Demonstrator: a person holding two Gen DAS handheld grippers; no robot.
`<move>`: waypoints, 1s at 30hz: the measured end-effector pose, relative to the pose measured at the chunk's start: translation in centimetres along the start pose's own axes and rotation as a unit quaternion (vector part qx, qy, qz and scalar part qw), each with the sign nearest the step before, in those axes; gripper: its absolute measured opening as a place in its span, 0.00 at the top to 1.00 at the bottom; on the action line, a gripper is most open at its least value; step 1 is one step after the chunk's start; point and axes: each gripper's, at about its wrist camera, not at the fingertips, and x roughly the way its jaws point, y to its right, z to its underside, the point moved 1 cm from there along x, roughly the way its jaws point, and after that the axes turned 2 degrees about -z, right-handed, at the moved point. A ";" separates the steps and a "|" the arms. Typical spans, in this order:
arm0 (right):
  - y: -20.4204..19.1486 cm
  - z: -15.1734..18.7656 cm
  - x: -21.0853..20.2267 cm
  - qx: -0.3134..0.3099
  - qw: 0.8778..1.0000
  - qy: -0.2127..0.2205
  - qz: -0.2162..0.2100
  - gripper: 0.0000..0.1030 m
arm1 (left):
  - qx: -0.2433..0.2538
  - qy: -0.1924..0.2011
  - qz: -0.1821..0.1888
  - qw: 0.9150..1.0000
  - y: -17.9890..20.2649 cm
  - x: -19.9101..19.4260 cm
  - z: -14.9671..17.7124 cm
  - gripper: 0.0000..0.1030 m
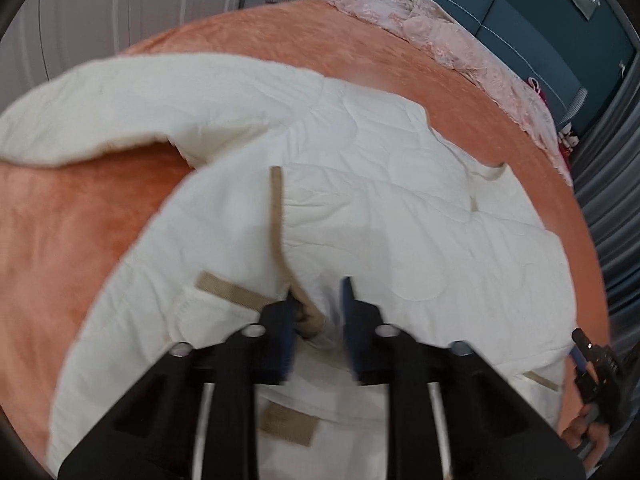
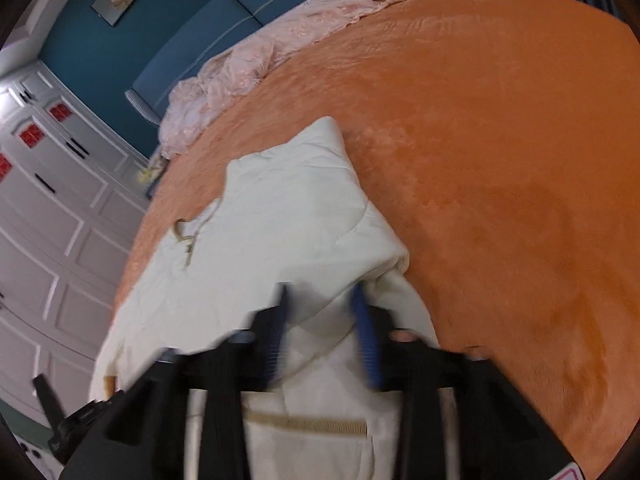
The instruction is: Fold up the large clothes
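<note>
Orange bed (image 2: 500,160) fills both views, pink lace cloth (image 1: 432,28) far ahead. Cream quilted coat (image 1: 380,208) lies under both grippers, near hem cut off by frame. Left gripper (image 1: 318,300) parted around tan trim (image 1: 278,216); right gripper (image 2: 320,300) parted astride a fold, blurred.

A: What lay under the left gripper (image 1: 318,308)?
B: A matt, quilted cream cloth coat (image 1: 400,220) with 1 ribbed tan trim (image 1: 277,204).
A: And beyond?
B: A plush orange bedspread (image 2: 500,160).
</note>
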 end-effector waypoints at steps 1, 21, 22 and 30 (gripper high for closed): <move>-0.6 -0.2 0.0 -0.010 1.000 0.007 0.000 0.93 | 0.005 0.006 -0.004 1.000 -0.1 -0.2 -0.2 0.89; -9.0 4.5 -3.6 -0.154 0.981 0.089 0.077 0.81 | 0.070 0.067 -0.057 0.994 -1.0 2.2 2.8 0.86; -10.4 5.2 -3.0 -0.172 0.980 0.076 0.066 0.82 | 0.073 0.069 -0.060 0.993 -0.9 2.2 2.9 0.86; -15.0 10.5 4.3 -0.243 0.968 -0.027 0.058 0.82 | 0.081 0.076 -0.066 0.992 -0.6 2.5 3.1 0.85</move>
